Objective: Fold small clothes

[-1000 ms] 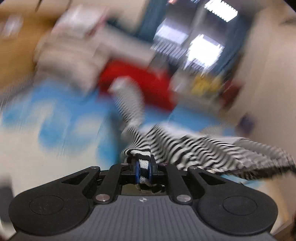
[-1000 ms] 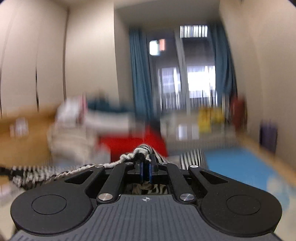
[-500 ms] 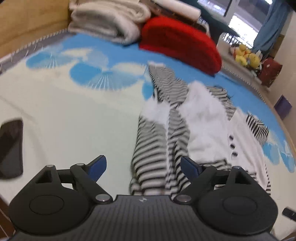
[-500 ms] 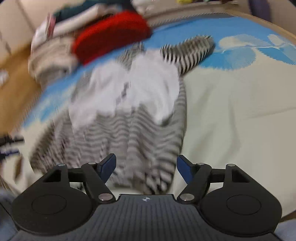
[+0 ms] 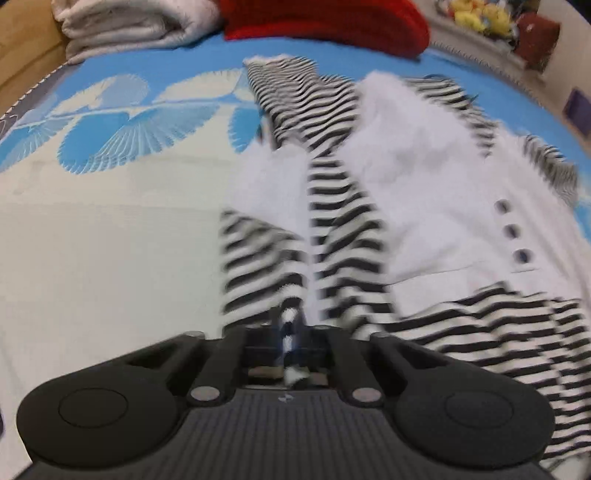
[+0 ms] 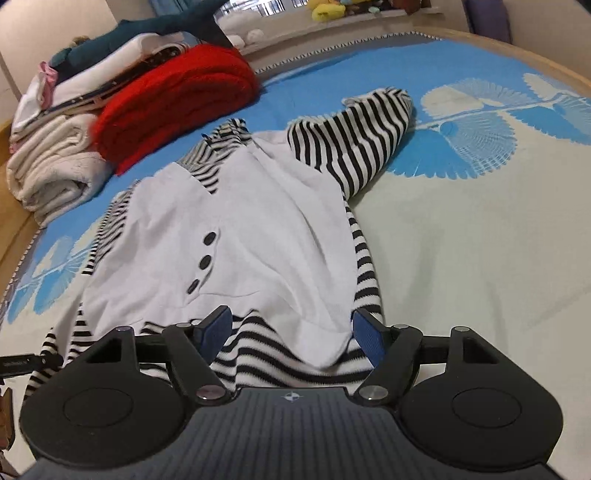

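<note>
A bed with a cream and blue leaf-print bedspread (image 6: pixel 461 229) fills both views, with a window sill of soft toys (image 6: pixel 327 9) at the far edge. On the middle of the bedspread lies the small garment (image 6: pixel 258 221), spread flat: black-and-white striped sleeves and hem, a white front panel and three dark buttons (image 6: pixel 204 261) in a row. One striped sleeve (image 6: pixel 354 136) is bent out to the side on the blue print.

The left tongs (image 5: pixel 291 332) are shut on a bunched fold of the garment's striped cloth at its near edge; a strip of stripe shows pinched between the pads, though this view is blurred. The right tongs (image 6: pixel 291 332) stand wide open over the striped hem, with cloth lying between the blue pads (image 6: pixel 218 326) and neither pad pressing it.

Beyond the garment sit a folded red knit (image 6: pixel 177 99) and, beside it, a rolled cream blanket (image 6: pixel 51 166) under a stack of other folded clothes (image 6: pixel 110 62).
</note>
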A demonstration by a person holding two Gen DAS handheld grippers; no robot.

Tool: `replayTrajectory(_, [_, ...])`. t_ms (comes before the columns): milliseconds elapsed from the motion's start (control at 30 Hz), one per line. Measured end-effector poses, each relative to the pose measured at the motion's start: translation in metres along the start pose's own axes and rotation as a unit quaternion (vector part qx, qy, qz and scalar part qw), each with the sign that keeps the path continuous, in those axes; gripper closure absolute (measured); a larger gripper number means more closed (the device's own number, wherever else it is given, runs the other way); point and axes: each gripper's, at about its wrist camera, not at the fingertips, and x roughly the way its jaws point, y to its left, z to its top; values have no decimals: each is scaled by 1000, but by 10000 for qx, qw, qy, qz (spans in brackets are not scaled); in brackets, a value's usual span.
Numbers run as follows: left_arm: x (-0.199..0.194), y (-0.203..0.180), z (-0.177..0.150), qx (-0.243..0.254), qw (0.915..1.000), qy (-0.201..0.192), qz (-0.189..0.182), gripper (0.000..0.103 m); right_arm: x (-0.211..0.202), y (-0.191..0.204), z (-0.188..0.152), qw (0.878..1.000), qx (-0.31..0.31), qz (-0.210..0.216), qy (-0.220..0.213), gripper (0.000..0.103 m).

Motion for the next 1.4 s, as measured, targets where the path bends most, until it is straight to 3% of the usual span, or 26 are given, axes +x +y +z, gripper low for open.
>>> replayTrajectory(67, [-3,37,5,-623,9980,-42,48,101,12,-4,0,9999,-57,-109,43,30])
replayTrajectory(167, [-5,109,8,-1718,9850,-98,-109,100,14,-9,2,9998,-12,-192,9,31])
replayTrajectory(233, [11,139,3,-2081,9778,242,76,100,10,-11,6,9999,37,-132,-86,31])
replayTrajectory(400, [18,133,6,-1778,9835,245,219,101,8,-25,19,9972,658,-235,-272,31])
replayTrajectory(567, [18,133,12,-1861,9822,213,114,100,10,-51,23,9917,1189,-361,-321,32])
replayTrajectory(600, [14,134,12,-1848,9827,141,72,99,12,-56,22,9916,1210,-376,-254,37])
replayTrajectory(667, [10,129,13,-1772,9842,46,-38,95,19,-65,17,9911,1302,-289,14,56])
replayTrajectory(733, [8,125,13,-1712,9851,18,-143,85,28,-72,13,9889,1435,-112,369,65])
replayTrajectory(800, [9,119,14,-1696,9851,81,-282,55,29,-69,10,9893,1370,11,509,65])
replayTrajectory(833, [10,117,14,-1682,9850,132,-353,45,30,-64,10,9910,1215,70,562,65])
replayTrajectory(867, [11,113,14,-1663,9851,190,-390,27,32,-58,9,9924,1051,138,623,65])
replayTrajectory(900, [13,108,14,-1622,9857,251,-391,21,33,-53,9,9931,915,195,706,65])
replayTrajectory(967, [17,98,14,-1412,9888,300,-367,24,39,-38,7,9934,631,311,911,89])
replayTrajectory(1000, [19,91,13,-1253,9912,315,-286,39,39,-30,7,9938,490,453,889,98])
replayTrajectory(1067, [27,84,13,-1084,9932,419,-94,59,26,-6,11,9941,133,982,447,98])
replayTrajectory(1167, [34,88,12,-1330,9897,531,-28,59,6,29,12,9842,-526,1661,-317,87])
replayTrajectory(1233, [35,91,13,-1423,9884,526,-8,59,12,39,11,9848,-583,1633,-140,72])
replayTrajectory(1333, [37,93,12,-1439,9880,548,79,59,26,29,12,9882,-113,1469,407,72])
replayTrajectory(1400, [37,94,14,-1447,9879,553,63,59,25,18,14,9893,11,1370,503,72])
